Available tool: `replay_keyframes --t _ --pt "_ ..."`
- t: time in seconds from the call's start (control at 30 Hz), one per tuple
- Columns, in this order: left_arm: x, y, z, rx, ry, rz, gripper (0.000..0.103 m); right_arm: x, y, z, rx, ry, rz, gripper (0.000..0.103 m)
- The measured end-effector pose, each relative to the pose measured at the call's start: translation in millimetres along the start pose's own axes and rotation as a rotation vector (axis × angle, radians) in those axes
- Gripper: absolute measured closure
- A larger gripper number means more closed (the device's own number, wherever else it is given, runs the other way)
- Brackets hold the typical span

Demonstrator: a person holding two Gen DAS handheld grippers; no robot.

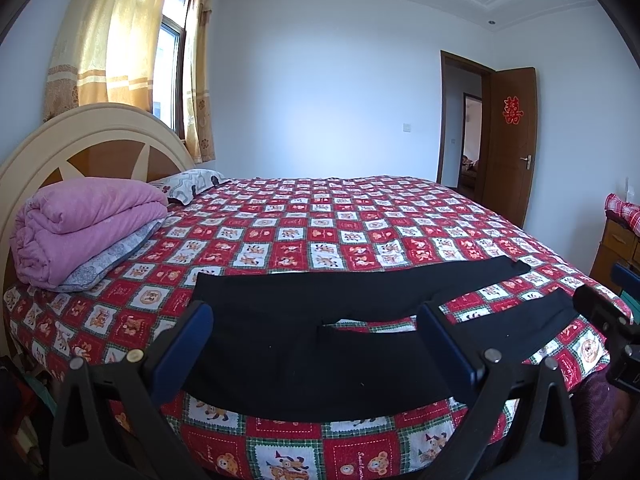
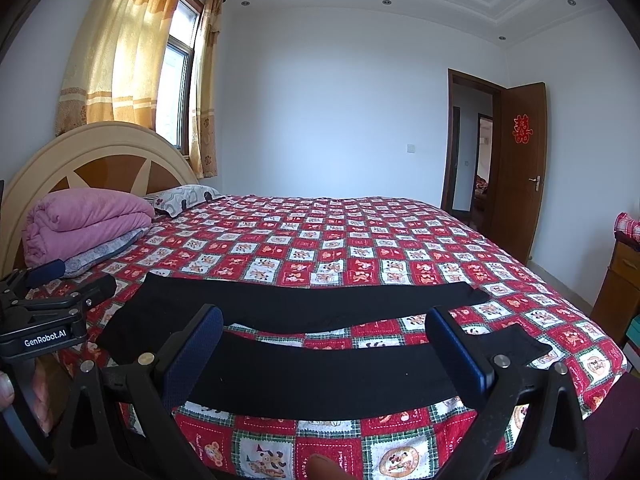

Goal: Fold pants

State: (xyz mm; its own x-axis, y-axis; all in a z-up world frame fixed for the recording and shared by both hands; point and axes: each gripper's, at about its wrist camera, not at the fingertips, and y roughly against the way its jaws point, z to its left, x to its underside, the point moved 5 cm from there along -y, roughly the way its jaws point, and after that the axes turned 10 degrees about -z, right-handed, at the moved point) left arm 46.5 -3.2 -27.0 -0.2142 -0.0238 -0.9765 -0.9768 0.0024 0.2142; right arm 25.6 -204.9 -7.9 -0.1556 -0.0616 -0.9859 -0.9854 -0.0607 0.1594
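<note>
A: Through the left wrist view, black pants [image 1: 320, 328] are seen spread flat on the bed [image 1: 320, 224], waist toward 9 o'clock, legs splayed toward 3. The left gripper [image 1: 318, 344] is held above them, jaws spread, nothing pinched. If only one layer is caught, the fold is likely to be skewed.

B: Across the right wrist view, the near leg [image 2: 320, 372] is framed between the wide-open jaws of the right gripper [image 2: 324, 344], untouched. The quilt could be snagged with the cloth at 6 o'clock.
</note>
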Motion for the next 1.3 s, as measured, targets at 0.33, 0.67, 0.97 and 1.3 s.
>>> replay_keyframes --t 0.33,0.67,0.97,1.3 --pt "18 -30 10 -0.001 0.007 0.046 0.0 18 -21 -2 0.03 0.03 0.058 0.001" --pt "45 -120 75 -0.108 0.012 0.135 0.0 49 -66 -30 0.071 0.041 0.154 0.001" --pt "66 -234 166 -0.169 0.024 0.312 0.002 73 -120 -98 0.117 0.005 0.246 0.001" --pt "82 -321 205 -0.106 0.073 0.453 0.033 94 -153 -140 0.149 0.03 0.302 0.001"
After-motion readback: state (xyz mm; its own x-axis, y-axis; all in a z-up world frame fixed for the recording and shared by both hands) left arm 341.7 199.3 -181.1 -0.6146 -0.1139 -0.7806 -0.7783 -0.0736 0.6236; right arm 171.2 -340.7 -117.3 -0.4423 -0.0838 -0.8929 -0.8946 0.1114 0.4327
